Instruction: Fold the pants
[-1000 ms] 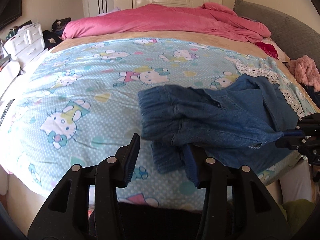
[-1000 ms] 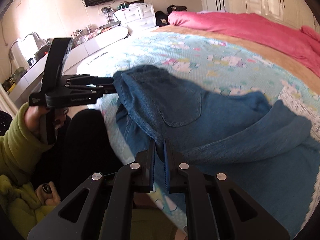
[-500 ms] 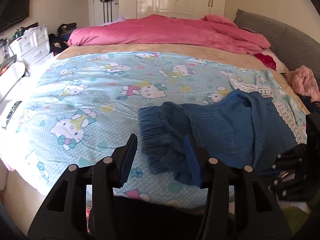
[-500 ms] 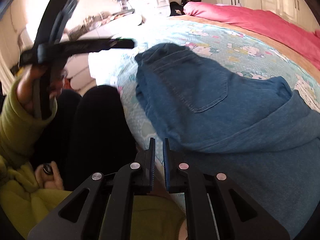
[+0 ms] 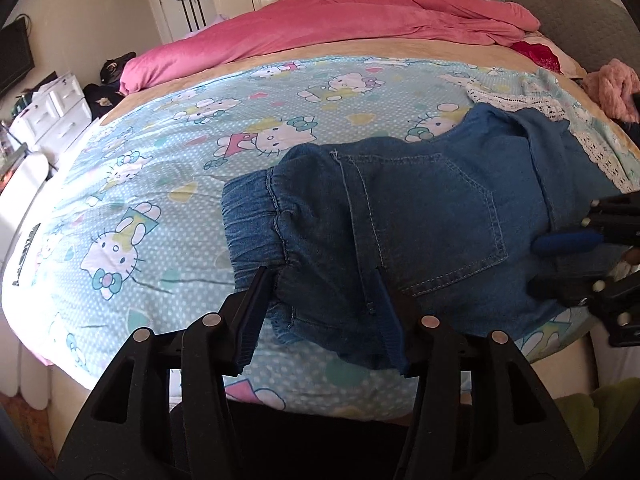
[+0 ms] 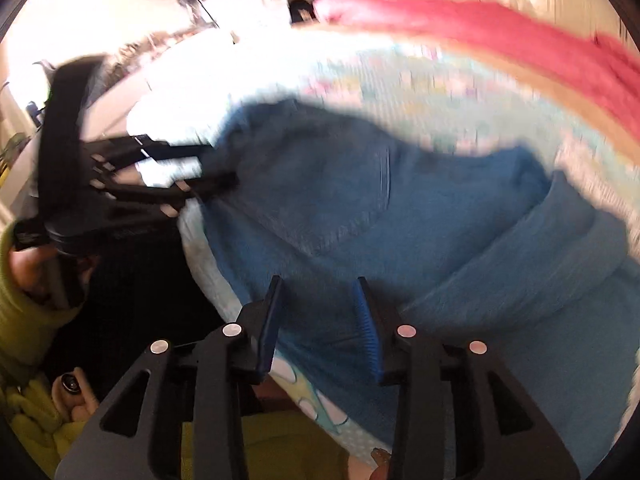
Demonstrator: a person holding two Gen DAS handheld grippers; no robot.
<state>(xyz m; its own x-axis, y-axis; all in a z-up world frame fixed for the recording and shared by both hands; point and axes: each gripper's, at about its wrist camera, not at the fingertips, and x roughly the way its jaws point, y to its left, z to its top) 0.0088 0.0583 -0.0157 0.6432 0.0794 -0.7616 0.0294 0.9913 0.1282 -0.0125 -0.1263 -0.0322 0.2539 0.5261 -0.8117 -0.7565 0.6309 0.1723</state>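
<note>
Bed (image 5: 160, 208): one pants (image 5: 420, 216), two grippers.

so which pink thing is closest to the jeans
The fluffy pink garment at the bed's right edge; the pink duvet lies bunched far across the bed from the jeans.

left gripper (image 5: 320, 304): my black plastic frame, two long arms with slotted cut-outs, four round silver screw heads.
left pads (image 5: 249, 322): ribbed, dark blue, on the inner faces of my fingers.
right gripper (image 6: 318, 324): same black frame, four silver screws.
right pads (image 6: 366, 332): ribbed bright blue strips.
sleeve (image 6: 16, 312): yellow-green, fuzzy.
hand (image 6: 30, 268): bare skin at my cuff, blurred.
</note>
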